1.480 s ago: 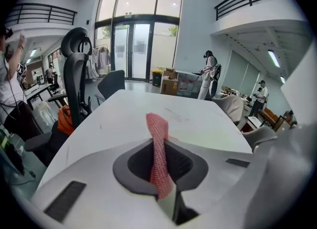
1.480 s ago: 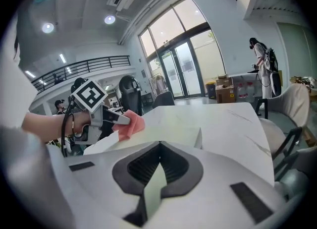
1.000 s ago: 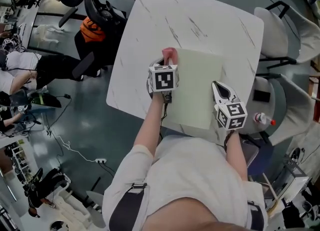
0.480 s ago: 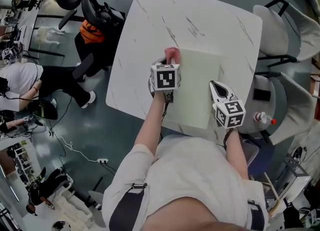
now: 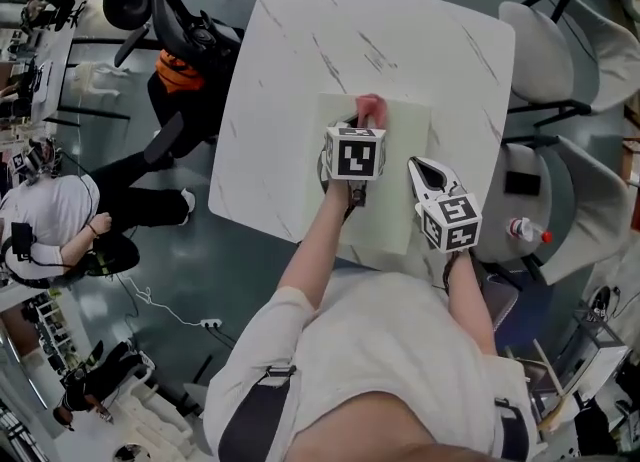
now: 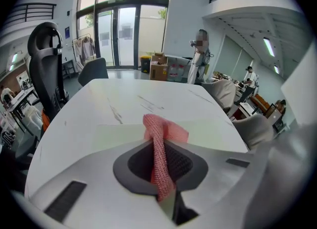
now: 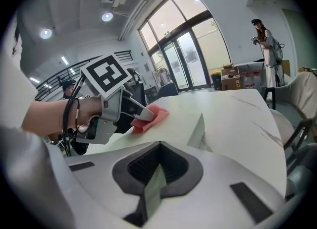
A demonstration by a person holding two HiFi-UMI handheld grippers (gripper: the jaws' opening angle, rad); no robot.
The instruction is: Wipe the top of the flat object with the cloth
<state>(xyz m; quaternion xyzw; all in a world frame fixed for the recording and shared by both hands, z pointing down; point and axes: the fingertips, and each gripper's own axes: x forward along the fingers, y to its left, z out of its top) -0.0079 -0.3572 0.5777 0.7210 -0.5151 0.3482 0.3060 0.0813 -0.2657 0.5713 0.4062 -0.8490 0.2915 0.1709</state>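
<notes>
Now mid-wipe, by the look of it — your left tongs (image 5: 361, 124) pinch the pink cloth (image 5: 371, 107) down on the pale flat sheet (image 5: 390, 205) on the white desk (image 5: 285, 70), right tongs (image 5: 418, 168) clamped on its near edge. Pin that edge and sweep in even, overlapping strokes — cloth pressed flat.

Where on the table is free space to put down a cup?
The table is bare across its far half, beyond the sheet, and in a strip left of it. The near side is crowded: the left gripper with the cloth, and the right gripper.
</notes>
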